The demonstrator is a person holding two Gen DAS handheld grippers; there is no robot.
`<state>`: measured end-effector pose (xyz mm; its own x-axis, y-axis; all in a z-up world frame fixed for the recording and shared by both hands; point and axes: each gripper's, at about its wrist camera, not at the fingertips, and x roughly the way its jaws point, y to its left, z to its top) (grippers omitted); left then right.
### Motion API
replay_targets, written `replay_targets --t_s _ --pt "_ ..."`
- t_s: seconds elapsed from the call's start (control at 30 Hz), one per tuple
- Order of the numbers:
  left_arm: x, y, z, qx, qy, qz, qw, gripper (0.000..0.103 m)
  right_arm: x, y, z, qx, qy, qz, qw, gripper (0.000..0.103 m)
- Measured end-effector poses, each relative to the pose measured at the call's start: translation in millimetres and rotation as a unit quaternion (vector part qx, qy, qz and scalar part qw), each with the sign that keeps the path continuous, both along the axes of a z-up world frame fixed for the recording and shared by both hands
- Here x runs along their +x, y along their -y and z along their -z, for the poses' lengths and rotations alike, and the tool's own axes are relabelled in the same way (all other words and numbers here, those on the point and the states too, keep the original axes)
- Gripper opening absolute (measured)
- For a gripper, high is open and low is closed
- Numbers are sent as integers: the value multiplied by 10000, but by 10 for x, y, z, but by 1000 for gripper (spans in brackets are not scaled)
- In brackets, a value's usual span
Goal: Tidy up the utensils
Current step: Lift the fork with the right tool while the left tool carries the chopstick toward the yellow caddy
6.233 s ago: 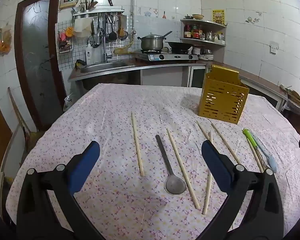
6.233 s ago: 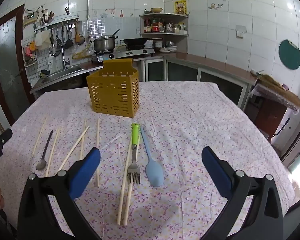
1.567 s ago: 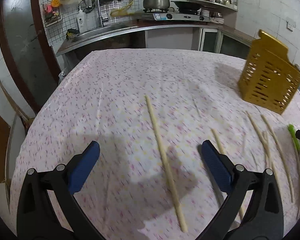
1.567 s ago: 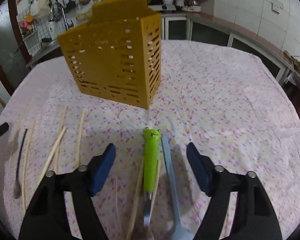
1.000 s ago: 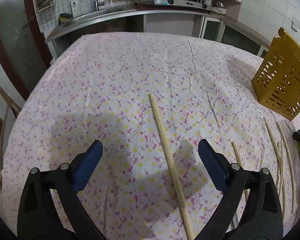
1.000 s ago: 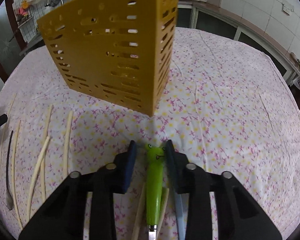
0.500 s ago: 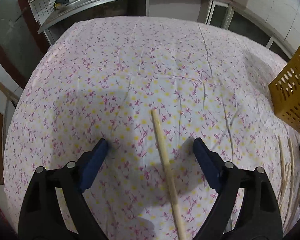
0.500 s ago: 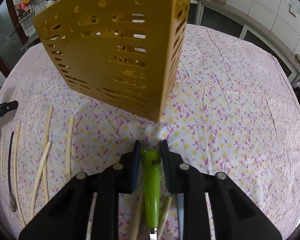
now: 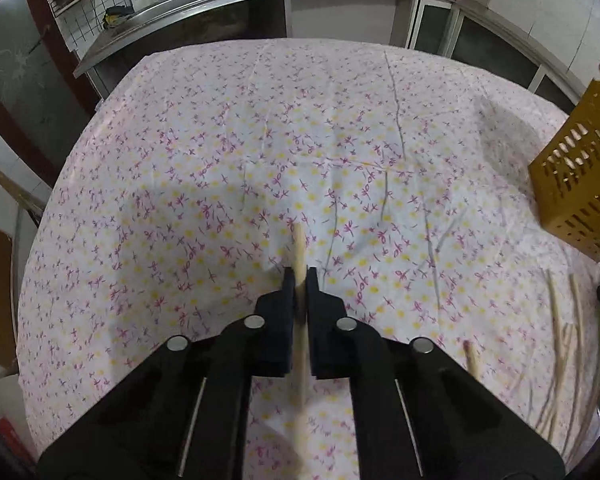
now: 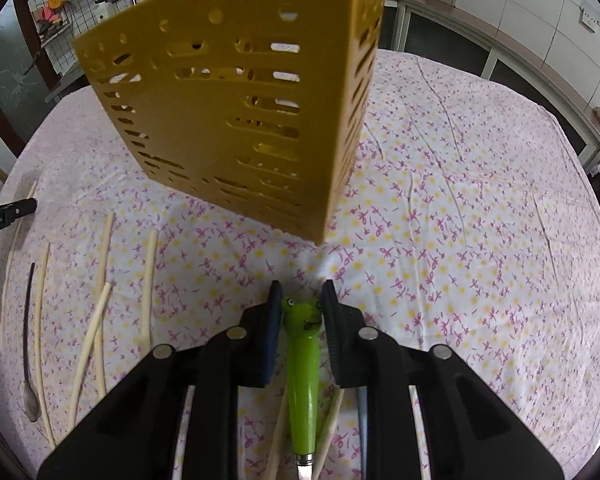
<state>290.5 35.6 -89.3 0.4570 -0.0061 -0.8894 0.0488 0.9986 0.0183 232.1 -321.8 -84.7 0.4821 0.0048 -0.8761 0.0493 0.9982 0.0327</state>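
Left wrist view: my left tool [image 9: 299,276] pinches chopstick [image 9: 299,254], tip poking forward over floral counter [image 9: 220,140]; yellow holder [image 9: 576,196] far right.

Right wrist view: my right tool [image 10: 300,294] clamps green fork handle [image 10: 303,354]; holder [image 10: 236,112] just ahead; loose chopsticks [image 10: 100,312] and spoon [image 10: 29,344] at left.

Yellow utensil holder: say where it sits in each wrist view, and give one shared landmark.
Left wrist: yellow utensil holder at the far right edge, cropped.
Right wrist: it fills the upper centre, beyond the right gripper.
Shared landmark: the loose chopsticks on the floral tablecloth.
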Motion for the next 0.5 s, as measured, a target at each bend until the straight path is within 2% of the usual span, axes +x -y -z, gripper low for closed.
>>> replay_targets --t_s 0.37,0.5 --pt "-314 -28 -495 -415 531 91 9977 4 -172 79 -289 182 393 -5 9991 21" --pt "-434 31 -716 -369 829 161 9957 4 -298 95 -452 254 600 3 9979 21"
